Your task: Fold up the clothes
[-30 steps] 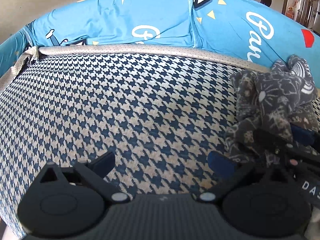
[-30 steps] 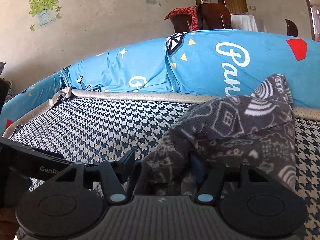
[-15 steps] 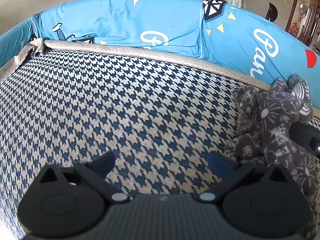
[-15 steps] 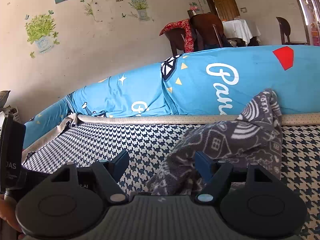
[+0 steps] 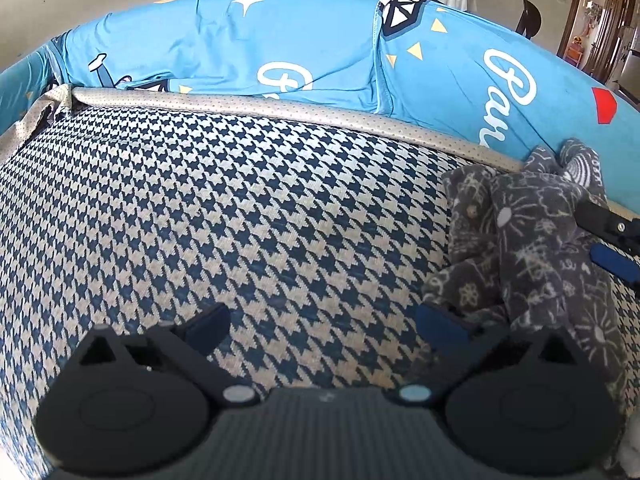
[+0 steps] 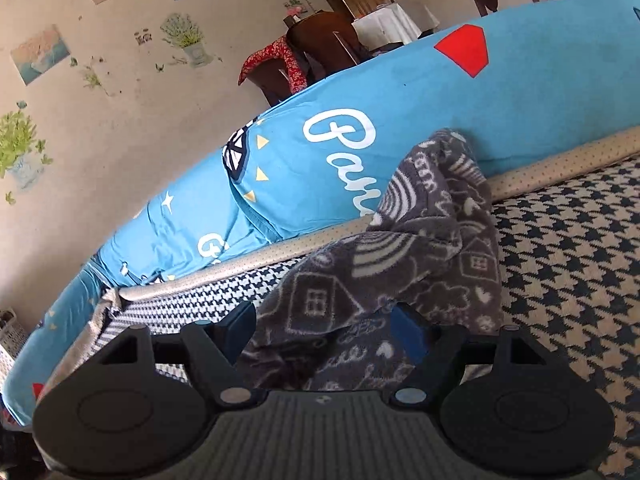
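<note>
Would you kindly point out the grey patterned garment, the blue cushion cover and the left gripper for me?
grey patterned garment [image 6: 400,264]: right wrist view, mid-fabric.
blue cushion cover [image 5: 304,40]: left wrist view, plain upper area.
left gripper [image 5: 324,320]: left wrist view, midway between its fingers.

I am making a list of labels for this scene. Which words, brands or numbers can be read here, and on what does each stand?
"Pan", white script cut off by the grey patterned garment, on the blue cover.
"Pau", or similar, on the same cover in the left view; cut off.
Small lettering on the garment: too blurred to read.
</note>
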Demonstrator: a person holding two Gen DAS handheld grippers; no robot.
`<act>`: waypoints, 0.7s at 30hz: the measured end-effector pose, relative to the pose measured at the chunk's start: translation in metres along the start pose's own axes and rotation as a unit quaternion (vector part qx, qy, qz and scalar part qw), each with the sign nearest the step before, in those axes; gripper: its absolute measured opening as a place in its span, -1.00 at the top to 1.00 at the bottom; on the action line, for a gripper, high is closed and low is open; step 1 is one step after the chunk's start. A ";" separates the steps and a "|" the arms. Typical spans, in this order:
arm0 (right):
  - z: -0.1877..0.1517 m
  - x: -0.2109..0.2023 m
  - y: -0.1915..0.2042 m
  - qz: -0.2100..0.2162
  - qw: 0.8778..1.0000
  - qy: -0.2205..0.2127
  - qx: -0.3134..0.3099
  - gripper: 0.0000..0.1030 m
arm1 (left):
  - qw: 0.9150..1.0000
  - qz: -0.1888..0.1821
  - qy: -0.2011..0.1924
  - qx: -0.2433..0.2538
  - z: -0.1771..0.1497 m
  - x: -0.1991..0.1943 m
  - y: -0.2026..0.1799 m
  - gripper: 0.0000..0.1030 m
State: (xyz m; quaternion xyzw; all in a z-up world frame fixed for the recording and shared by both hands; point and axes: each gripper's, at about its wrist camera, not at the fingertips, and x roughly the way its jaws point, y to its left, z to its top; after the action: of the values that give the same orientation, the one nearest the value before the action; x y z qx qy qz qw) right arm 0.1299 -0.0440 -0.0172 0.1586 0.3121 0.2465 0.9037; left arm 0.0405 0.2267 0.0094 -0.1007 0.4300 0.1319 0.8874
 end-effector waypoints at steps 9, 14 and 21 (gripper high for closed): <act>-0.007 0.015 0.001 -0.086 0.992 0.019 -0.088 -0.47 | 1.000 -0.007 0.007 -0.003 -0.002 0.000 0.003 -1.00; -0.009 0.025 0.008 -0.098 0.987 0.023 -0.129 -0.46 | 1.000 -0.011 0.011 -0.002 -0.004 0.000 0.003 -1.00; -0.006 0.034 0.014 -0.090 0.982 0.023 -0.163 -0.36 | 1.000 -0.012 0.015 -0.006 -0.004 0.000 0.004 -1.00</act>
State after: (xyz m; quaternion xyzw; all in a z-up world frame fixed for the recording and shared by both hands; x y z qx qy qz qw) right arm 0.1441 -0.0129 -0.0317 -0.0249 0.3017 0.2157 0.9284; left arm 0.0366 0.2289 0.0067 -0.1126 0.4411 0.1225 0.8819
